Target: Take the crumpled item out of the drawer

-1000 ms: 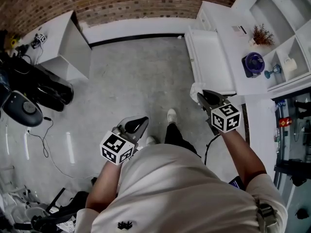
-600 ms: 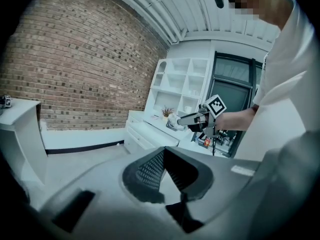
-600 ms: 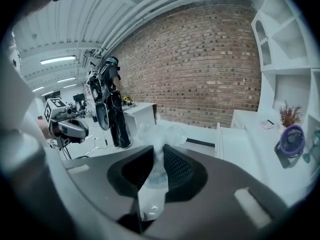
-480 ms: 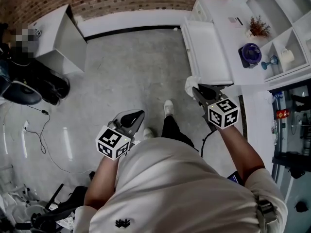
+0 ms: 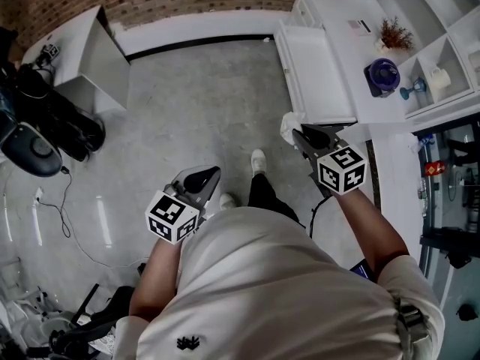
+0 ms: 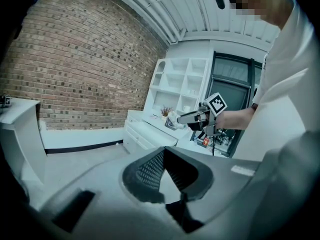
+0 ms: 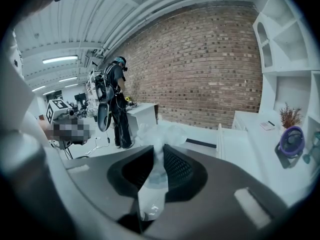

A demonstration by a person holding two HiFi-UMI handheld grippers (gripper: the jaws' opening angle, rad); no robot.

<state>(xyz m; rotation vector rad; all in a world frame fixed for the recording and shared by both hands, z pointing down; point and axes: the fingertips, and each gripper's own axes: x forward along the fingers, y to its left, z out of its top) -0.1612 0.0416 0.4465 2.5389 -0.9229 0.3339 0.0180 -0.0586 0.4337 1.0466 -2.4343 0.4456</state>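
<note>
The crumpled item [image 5: 290,125], a wad of pale clear plastic, is pinched in my right gripper [image 5: 302,134]. It hangs in the air just left of the front end of the open white drawer [image 5: 316,77]. In the right gripper view the crumpled item [image 7: 159,134] bulges out past the jaws, which are shut on its lower part. My left gripper [image 5: 199,179] is held low over the grey floor near the person's shoe, with its jaws together and nothing between them. In the left gripper view my left gripper [image 6: 163,152] points towards the right gripper [image 6: 181,119] and the shelves.
A white shelf unit carries a purple fan [image 5: 383,74] and a dried plant [image 5: 394,33]. A white cabinet [image 5: 88,55] stands at the back left, with black gear [image 5: 45,130] and cables beside it. Another person [image 7: 114,104] stands far off by a table.
The head view has drifted a little, so the drawer sits higher in the picture. Both grippers keep their poses and the right one still holds the wad.
</note>
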